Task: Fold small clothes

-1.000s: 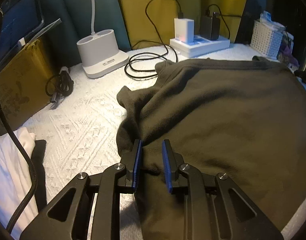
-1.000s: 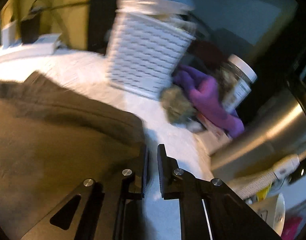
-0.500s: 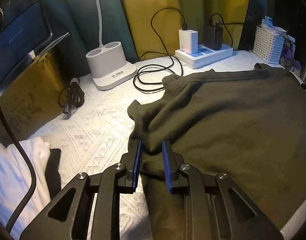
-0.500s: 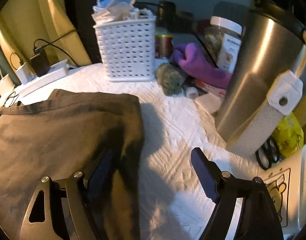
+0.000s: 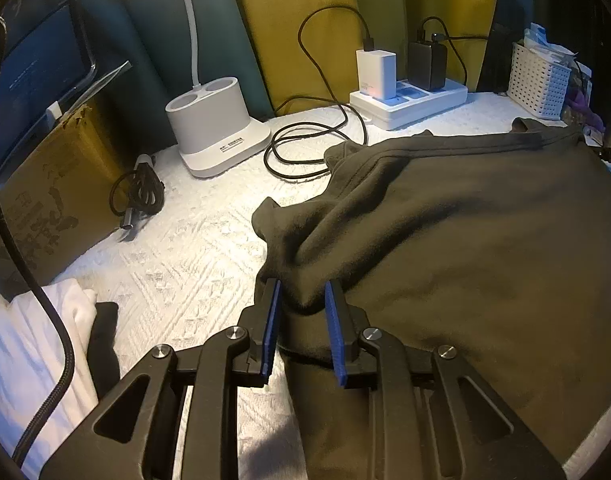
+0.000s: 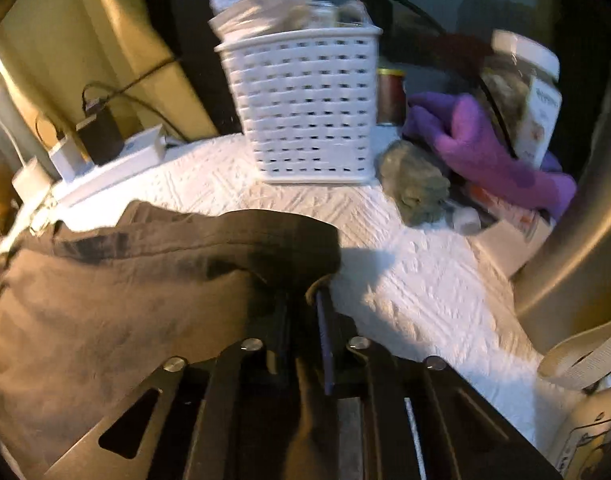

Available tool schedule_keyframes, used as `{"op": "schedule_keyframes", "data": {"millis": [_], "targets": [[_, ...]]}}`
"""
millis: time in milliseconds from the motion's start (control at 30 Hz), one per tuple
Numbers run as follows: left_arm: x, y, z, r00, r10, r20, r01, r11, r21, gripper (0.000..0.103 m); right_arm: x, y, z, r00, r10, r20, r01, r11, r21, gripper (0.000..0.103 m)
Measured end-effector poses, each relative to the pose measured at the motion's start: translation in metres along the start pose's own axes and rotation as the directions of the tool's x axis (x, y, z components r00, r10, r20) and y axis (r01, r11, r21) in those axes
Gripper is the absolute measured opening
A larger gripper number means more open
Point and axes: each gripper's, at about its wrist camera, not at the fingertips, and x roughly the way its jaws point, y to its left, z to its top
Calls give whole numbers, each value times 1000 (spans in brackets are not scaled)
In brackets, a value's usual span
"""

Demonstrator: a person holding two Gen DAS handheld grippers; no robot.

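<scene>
Right tool (image 6: 301,300) clamping garment (image 6: 125,300); papers (image 6: 273,4) in basket (image 6: 305,112).

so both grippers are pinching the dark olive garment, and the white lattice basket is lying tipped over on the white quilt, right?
Not the basket. The right wrist view shows the white lattice basket standing upright on the white quilt. The left gripper and right gripper do pinch the dark olive garment.

Left tool (image 5: 301,292) and right tool (image 6: 301,300) both clamped.
</scene>
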Motion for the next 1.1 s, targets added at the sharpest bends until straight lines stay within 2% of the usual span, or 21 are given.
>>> {"op": "schedule_keyframes", "data": {"millis": [33, 67, 133, 200, 300, 400, 467, 533, 600, 667, 800, 933, 967, 1000, 1067, 1100], "targets": [[0, 1, 1, 1000, 2, 7, -2, 1000, -2, 22, -4, 5, -1, 999, -49, 15, 50, 998, -26, 3], [0, 2, 1, 1000, 5, 13, -5, 1000, -7, 22, -10, 11, -1, 990, -133, 41, 135, 989, -66, 3], [2, 5, 2, 1000, 13, 21, -13, 1000, -16, 22, -22, 14, -1, 969, -232, 88, 241, 964, -113, 3], [7, 8, 3, 1000, 23, 16, -23, 1000, -19, 22, -27, 15, 0, 961, -260, 93, 271, 953, -138, 3], [19, 14, 7, 1000, 25, 1, -25, 999, -22, 22, -18, 21, -6, 935, -346, 81, 356, 909, -218, 3], [31, 20, 13, 999, 26, -23, -26, 999, -22, 22, 3, 20, -15, 932, -361, 32, 358, 902, -241, 2], [37, 25, 18, 999, 26, -28, -27, 999, -28, 22, 5, 22, -15, 918, -392, 52, 392, 887, -243, 3], [41, 30, 23, 999, 26, -28, -27, 999, -38, 24, 5, 18, -13, 919, -392, 45, 391, 892, -227, 3], [44, 38, 30, 1000, 13, -19, -14, 998, -62, 42, 2, 14, -12, 929, -369, 34, 368, 907, -202, 6], [43, 43, 36, 1000, -18, -2, 17, 996, -91, 48, -2, 8, -9, 944, -328, 13, 326, 930, -169, 6], [49, 43, 48, 998, -67, 5, 68, 993, -100, 49, -15, -3, -3, 962, -274, 11, 274, 957, -98, 7], [72, 35, 57, 991, -130, -32, 127, 988, -82, 48, -24, -5, 7, 976, -218, 22, 219, 974, -63, 8], [77, 32, 59, 990, -136, -43, 133, 989, -71, 40, -25, -5, 9, 980, -199, 24, 200, 978, -55, 8], [79, 30, 59, 990, -135, -47, 132, 990, -57, 19, -24, -5, 11, 983, -183, 23, 184, 982, -50, 15], [79, 28, 61, 991, -128, -37, 127, 991, -40, 12, -15, -6, 15, 986, -165, 9, 165, 985, -52, 58], [78, 27, 61, 994, -109, -29, 108, 994, -30, 8, -13, -5, 15, 987, -161, 10, 162, 985, -52, 90]]}}
